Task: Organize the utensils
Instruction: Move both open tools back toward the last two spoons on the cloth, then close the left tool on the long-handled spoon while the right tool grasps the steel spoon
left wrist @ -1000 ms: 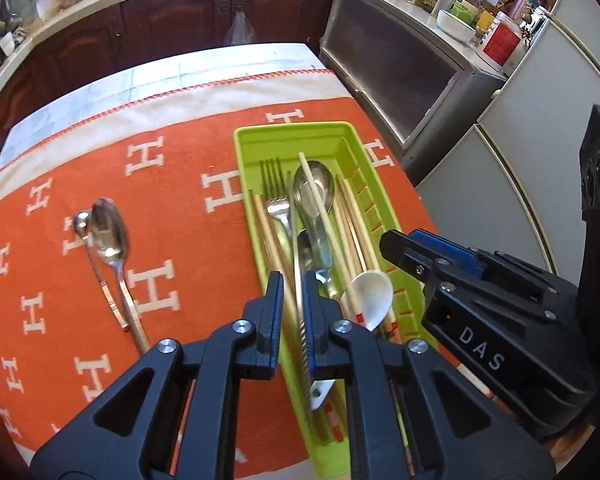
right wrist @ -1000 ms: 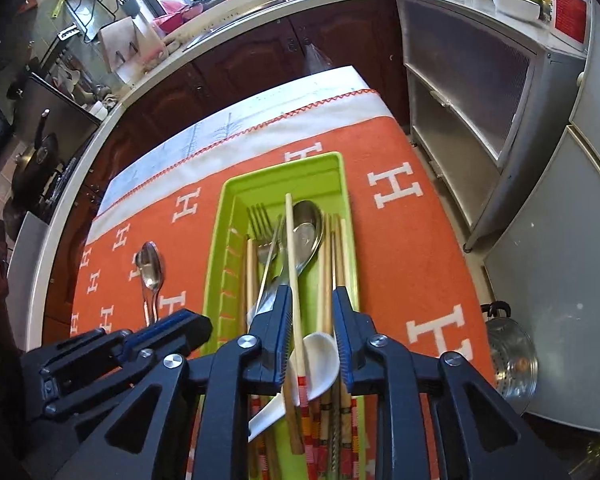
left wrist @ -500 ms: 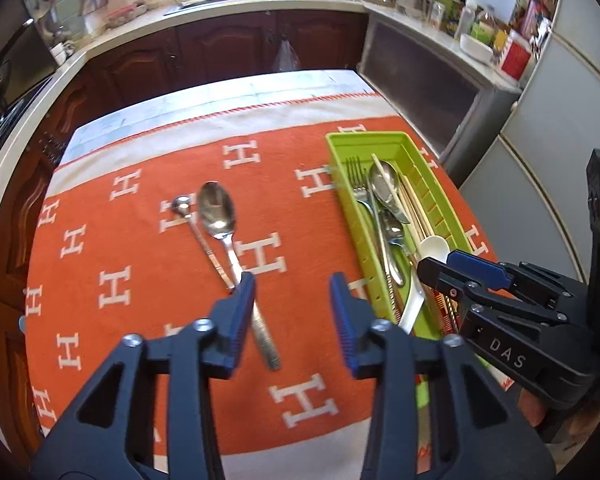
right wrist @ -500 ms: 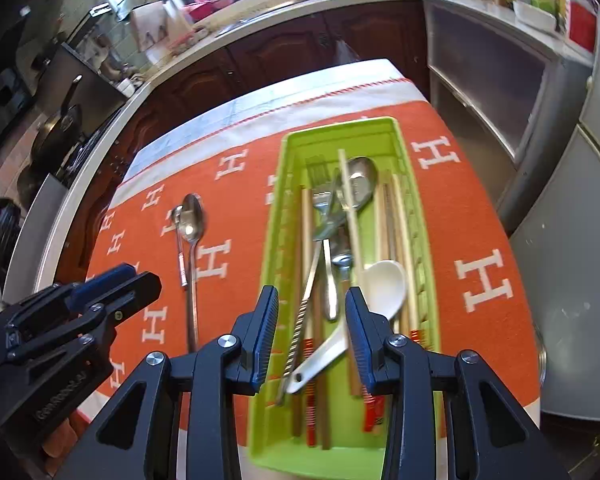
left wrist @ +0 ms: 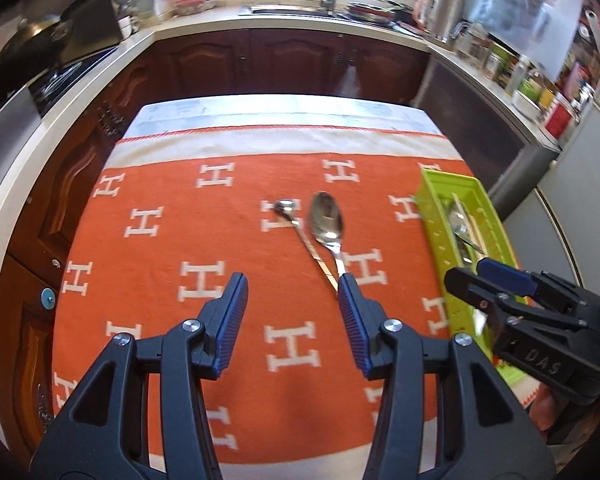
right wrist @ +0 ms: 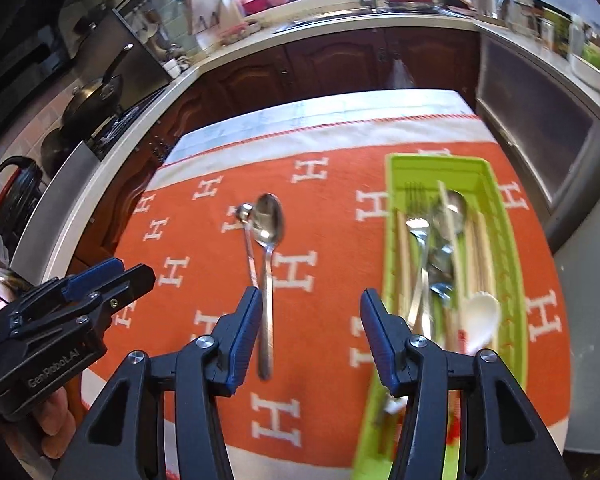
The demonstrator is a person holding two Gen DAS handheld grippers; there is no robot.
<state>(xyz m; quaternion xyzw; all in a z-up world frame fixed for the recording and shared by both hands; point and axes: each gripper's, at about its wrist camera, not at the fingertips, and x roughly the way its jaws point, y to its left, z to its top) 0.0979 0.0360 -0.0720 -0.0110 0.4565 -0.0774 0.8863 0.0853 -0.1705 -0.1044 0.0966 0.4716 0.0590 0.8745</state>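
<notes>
Left wrist view: the left gripper (left wrist: 292, 296) hangs over the orange cloth (left wrist: 160, 240), its fingers (left wrist: 232, 312) opening, wide apart with only cloth between them. Two spoons (left wrist: 326, 224) lie side by side on the cloth just ahead, their handles running toward the right finger. The green tray (left wrist: 432, 232) sits at the bench's right edge, with the right gripper (left wrist: 472, 280) over its near end.

Right wrist view: the right gripper (right wrist: 308, 320) is also opening, nothing gripped; the big spoon's handle (right wrist: 266, 320) passes just beside its left finger. The tray (right wrist: 516, 264) holds a fork (right wrist: 418, 240), chopsticks and a white spoon (right wrist: 480, 320), somewhat blurred. The left gripper (right wrist: 112, 284) shows at left.
</notes>
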